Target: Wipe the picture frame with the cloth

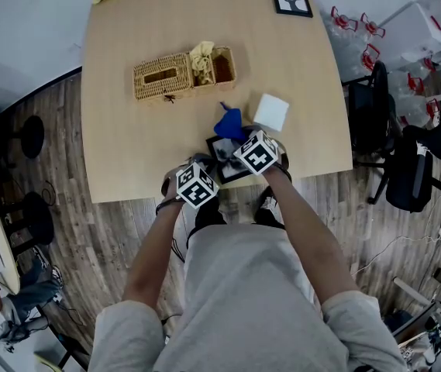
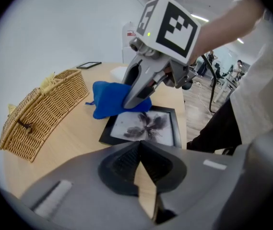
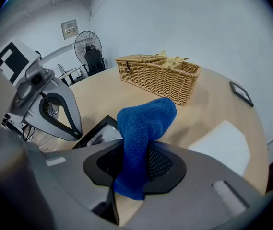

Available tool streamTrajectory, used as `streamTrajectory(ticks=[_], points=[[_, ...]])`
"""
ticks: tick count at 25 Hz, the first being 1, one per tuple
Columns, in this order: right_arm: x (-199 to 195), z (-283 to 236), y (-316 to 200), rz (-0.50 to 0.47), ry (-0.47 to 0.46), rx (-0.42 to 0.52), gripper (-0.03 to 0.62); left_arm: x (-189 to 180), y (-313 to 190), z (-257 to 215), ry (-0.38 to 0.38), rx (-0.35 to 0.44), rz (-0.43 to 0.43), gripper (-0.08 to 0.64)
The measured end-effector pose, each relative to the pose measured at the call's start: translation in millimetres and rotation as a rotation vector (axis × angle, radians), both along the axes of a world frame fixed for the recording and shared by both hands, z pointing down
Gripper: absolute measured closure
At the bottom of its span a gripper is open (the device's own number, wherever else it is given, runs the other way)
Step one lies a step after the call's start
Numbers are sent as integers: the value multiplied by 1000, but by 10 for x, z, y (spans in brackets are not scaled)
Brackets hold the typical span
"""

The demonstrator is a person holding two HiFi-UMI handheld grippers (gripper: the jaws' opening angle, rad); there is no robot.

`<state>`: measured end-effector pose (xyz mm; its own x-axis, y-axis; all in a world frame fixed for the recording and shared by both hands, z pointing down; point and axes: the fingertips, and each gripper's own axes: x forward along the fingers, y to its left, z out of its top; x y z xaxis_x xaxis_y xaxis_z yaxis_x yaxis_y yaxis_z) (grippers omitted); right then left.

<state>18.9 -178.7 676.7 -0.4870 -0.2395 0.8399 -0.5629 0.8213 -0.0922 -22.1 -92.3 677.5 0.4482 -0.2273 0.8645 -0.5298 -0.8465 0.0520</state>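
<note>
Looking down, head view: picture frame [image 1: 223,164] flat, face up, at near edge of tabletop [image 1: 127,146], mostly under both grippers, slightly skewed to that edge; long axis unclear. Blue cloth [image 1: 230,122] sticks out past frame's far side, toward wicker basket [image 1: 181,72].
Left gripper view: left gripper [image 2: 140,147] fingers pressed together, nothing between, just short of frame's near edge.
Right gripper view: right gripper [image 3: 135,159] fingers pinching cloth; free end arches upward beside frame corner.

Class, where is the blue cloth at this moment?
In the right gripper view the blue cloth is pinched in the right tongs, at the picture frame's far edge, beside a white pad.
</note>
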Motion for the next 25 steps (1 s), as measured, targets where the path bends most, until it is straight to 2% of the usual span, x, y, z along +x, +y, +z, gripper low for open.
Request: streamTrajectory(ticks=[6,10,18,25], points=[[-7,-2,-6,4,-4,6,491,80,43,96,-45,9,72,506],[-9,7,-17,9,-7,8,491,81,36,113,-71,-6,84,506],[41,-3,73,23,-37,2,491,87,44,122,-102,7,70,506],[80,-1,173,20,-40,4,491,84,49,112,-94,-4,54,506]])
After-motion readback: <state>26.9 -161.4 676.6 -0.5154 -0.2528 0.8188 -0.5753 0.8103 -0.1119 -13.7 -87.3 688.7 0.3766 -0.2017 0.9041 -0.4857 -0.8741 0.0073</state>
